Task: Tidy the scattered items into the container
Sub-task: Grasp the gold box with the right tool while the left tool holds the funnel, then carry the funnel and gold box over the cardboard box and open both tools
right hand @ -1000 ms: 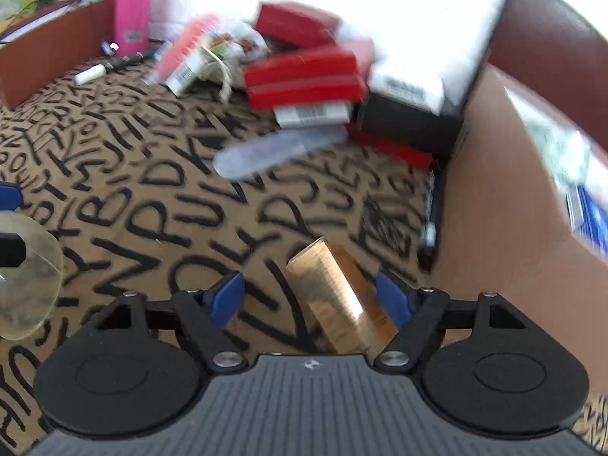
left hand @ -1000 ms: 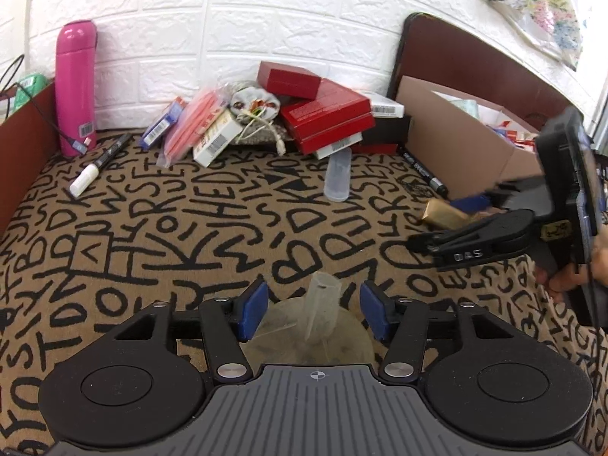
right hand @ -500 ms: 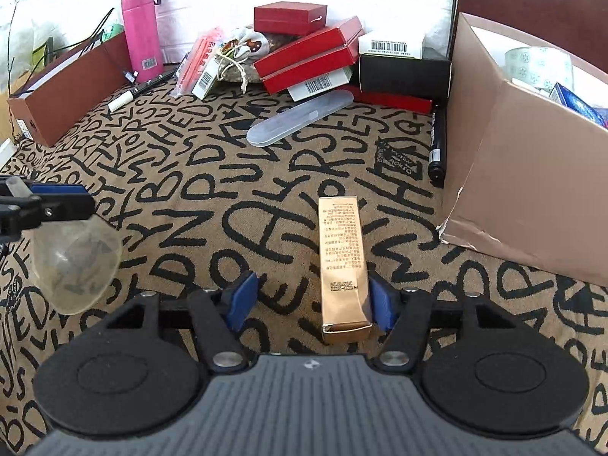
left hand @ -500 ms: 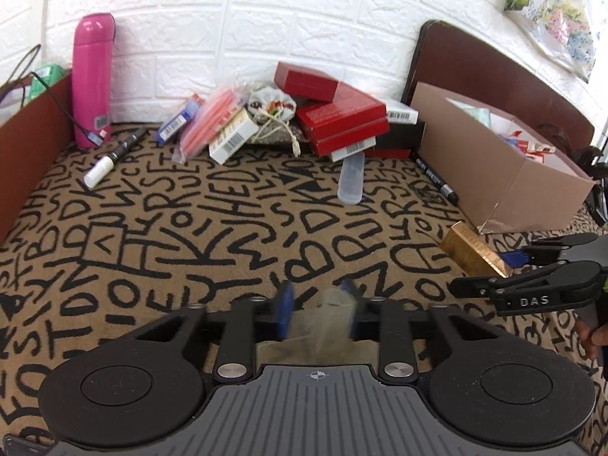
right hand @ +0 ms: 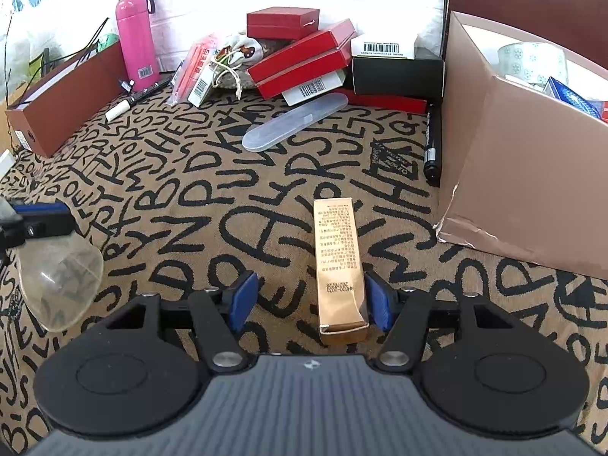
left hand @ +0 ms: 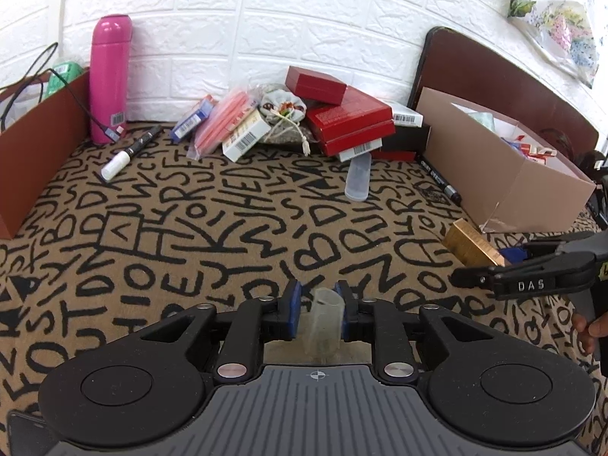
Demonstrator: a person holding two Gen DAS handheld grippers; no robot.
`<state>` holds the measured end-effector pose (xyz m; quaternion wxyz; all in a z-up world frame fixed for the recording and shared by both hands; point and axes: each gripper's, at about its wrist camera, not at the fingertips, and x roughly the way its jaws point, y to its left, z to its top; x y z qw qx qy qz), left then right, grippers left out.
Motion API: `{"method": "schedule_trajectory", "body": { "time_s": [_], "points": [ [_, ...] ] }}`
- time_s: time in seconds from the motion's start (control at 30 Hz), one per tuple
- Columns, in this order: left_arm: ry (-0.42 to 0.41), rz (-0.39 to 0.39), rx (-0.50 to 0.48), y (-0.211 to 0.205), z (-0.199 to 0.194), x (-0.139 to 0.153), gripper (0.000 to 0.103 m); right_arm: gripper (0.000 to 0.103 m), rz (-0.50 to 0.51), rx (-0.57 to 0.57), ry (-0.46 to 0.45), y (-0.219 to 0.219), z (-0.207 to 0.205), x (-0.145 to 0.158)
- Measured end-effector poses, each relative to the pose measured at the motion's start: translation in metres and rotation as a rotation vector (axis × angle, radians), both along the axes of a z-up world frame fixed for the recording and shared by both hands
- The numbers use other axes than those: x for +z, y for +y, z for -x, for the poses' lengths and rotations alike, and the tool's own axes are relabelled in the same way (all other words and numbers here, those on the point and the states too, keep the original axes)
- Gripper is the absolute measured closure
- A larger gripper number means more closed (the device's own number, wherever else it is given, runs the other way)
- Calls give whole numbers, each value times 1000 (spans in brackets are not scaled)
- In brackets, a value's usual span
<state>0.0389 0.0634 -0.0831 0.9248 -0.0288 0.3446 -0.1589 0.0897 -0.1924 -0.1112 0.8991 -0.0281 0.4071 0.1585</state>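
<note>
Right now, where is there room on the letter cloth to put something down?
The widest bare patch is mid-cloth, between the white marker, the clear case and the gold box. Another lies left, beside the brown box. The back is crowded: red boxes, packets, pouch. The black marker fills the strip by the carton.

clear funnel (left hand: 325, 317) held upright, gold box (right hand: 338, 262) flat beside cardboard box (right hand: 520, 186)

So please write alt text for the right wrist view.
Open right gripper straddles a gold box lying on a letter-patterned cloth, its jaws not yet closed. A cardboard box stands to the right.
</note>
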Motion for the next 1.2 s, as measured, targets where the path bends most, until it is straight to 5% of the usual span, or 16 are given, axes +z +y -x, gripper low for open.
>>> {"method": "schedule_trajectory", "body": {
  "time_s": [0.17,0.27,0.3,0.33,0.73,0.93,1.2],
  "points": [
    [2,-31,-13,-5,0,0,86,39,-2,-15,1,2,-9,-2],
    [9,-31,-8,-6,2,2,90,60,20,-30,-8,1,-9,-6],
    [12,-29,-6,-5,4,3,90,74,20,-36,-12,0,-8,-5],
    [17,-25,-3,-5,5,4,90,76,4,-38,-9,-3,-6,-4],
    [-21,7,-89,-41,14,35,91,76,-75,-15,-80,-31,39,34],
    [-120,-10,-196,-89,1,85,91,76,-87,-24,-216,-64,60,86],
    [-204,67,-273,-168,-45,152,91,76,-66,-161,-344,-134,63,130]
  ]
}}
